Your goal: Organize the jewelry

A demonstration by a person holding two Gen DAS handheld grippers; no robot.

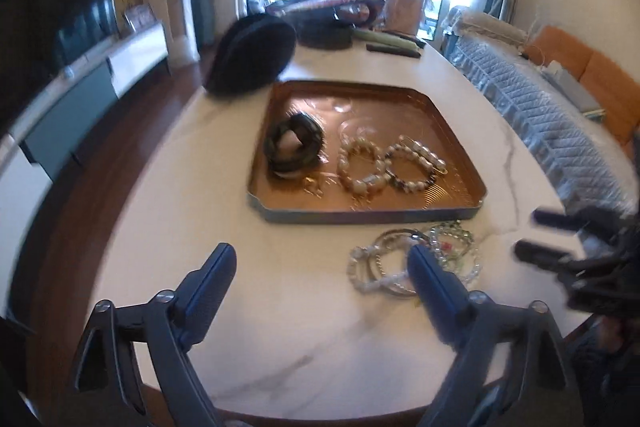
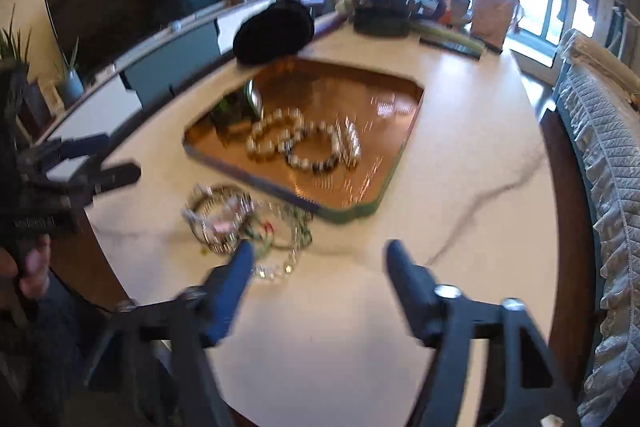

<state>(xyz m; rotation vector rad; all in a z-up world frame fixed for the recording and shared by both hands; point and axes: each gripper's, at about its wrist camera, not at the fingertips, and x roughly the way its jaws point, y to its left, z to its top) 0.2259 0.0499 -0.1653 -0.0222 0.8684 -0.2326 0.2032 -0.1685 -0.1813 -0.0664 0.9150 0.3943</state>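
Left hand-held gripper is spread wide w/ nothing between its fingers, hovering low over the white marble worktop; its right-side finger overlaps the edge of the loose bracelet pile in the left wrist view, though whether it touches I can't tell. Right hand-held gripper is also open and empty, coming at the same pile from the other side, its left-side finger over the pile's near edge. The pile (clear beads, thin metal bangles, some green and red bits) sits on the worktop just beside the near rim of the copper tray, not in it. Inside the tray: a black coiled band and two pearl bracelets, side by side and touching. Judging by that, the job is roughly half done and the step in hand is picking one piece off the pile. Next move prob. needs one gripper to isolate a single bangle, since they lie tangled and overlapping, close on it, then lift over the tray's low rim and set it in the bare copper area toward the back or right. Room: open worktop right of the tray, but the curved worktop edge is close on the near side, and the 2 grippers sit near each other (risk of bumping).
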